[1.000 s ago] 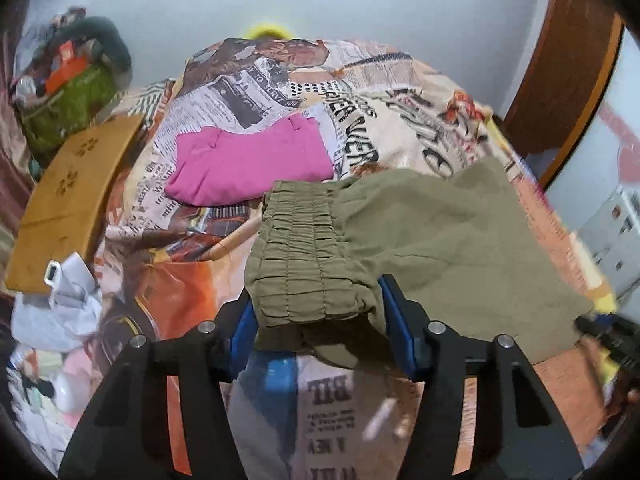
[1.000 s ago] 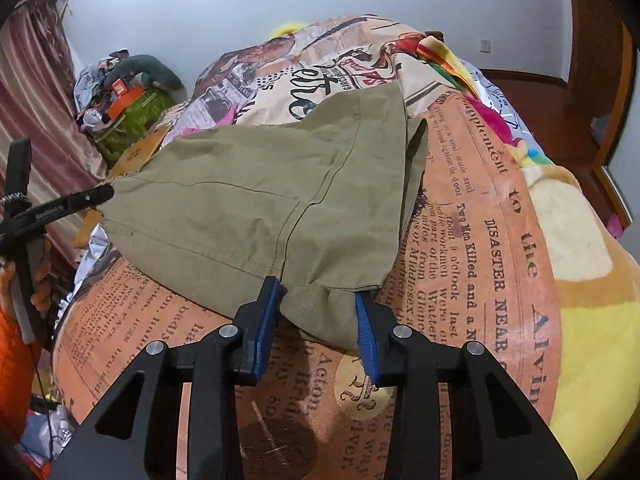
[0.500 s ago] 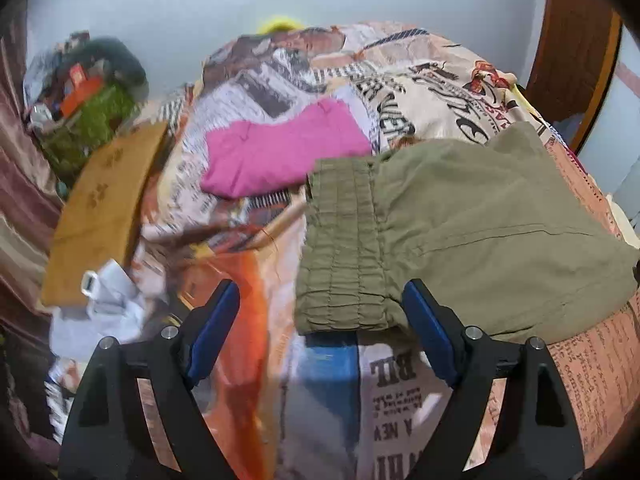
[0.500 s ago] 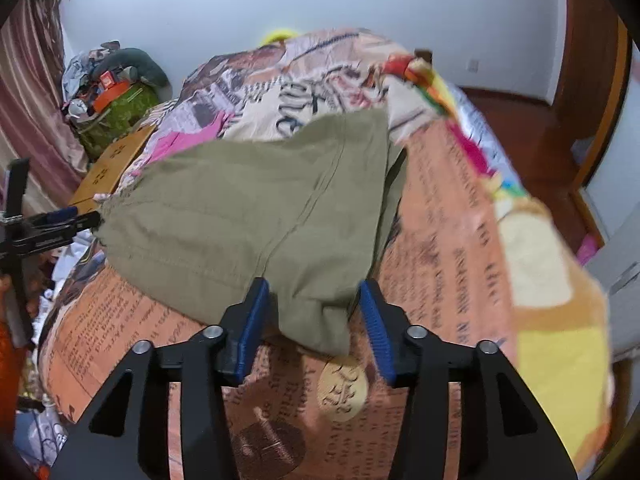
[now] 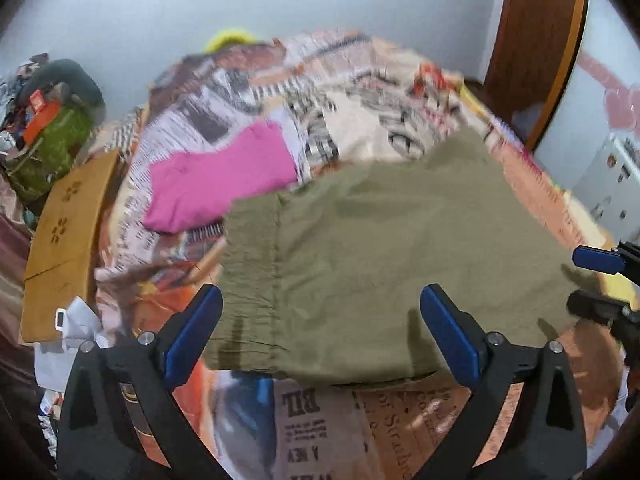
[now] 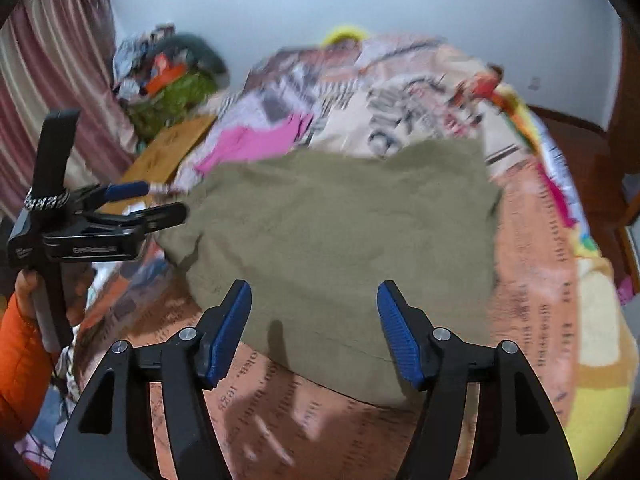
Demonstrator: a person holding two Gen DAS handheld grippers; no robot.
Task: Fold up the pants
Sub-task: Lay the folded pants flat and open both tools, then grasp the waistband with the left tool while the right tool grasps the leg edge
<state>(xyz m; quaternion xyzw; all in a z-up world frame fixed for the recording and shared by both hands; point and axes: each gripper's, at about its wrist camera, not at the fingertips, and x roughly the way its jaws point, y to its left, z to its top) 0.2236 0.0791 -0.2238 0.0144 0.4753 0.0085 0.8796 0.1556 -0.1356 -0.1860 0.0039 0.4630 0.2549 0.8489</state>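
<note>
The olive pants (image 5: pixel 380 248) lie folded flat on the bed, elastic waistband (image 5: pixel 248 280) toward the left. They also show in the right wrist view (image 6: pixel 340 232). My left gripper (image 5: pixel 320 332) is open and empty, raised just over the near waistband edge. My right gripper (image 6: pixel 314 332) is open and empty over the near hem edge. The left gripper shows at the left of the right wrist view (image 6: pixel 132 204); the right gripper's fingers (image 5: pixel 596 260) show at the right edge of the left wrist view.
A pink folded garment (image 5: pixel 216 184) lies on the newspaper-print bedspread (image 5: pixel 360 92) behind the pants. A wooden board (image 5: pixel 64 236) and a green bag (image 5: pixel 48 144) stand left of the bed. A wooden door (image 5: pixel 536 32) is at the right.
Both grippers have opened and let go of the pants, then drawn back and up. The pants now lie flat on the bed.
</note>
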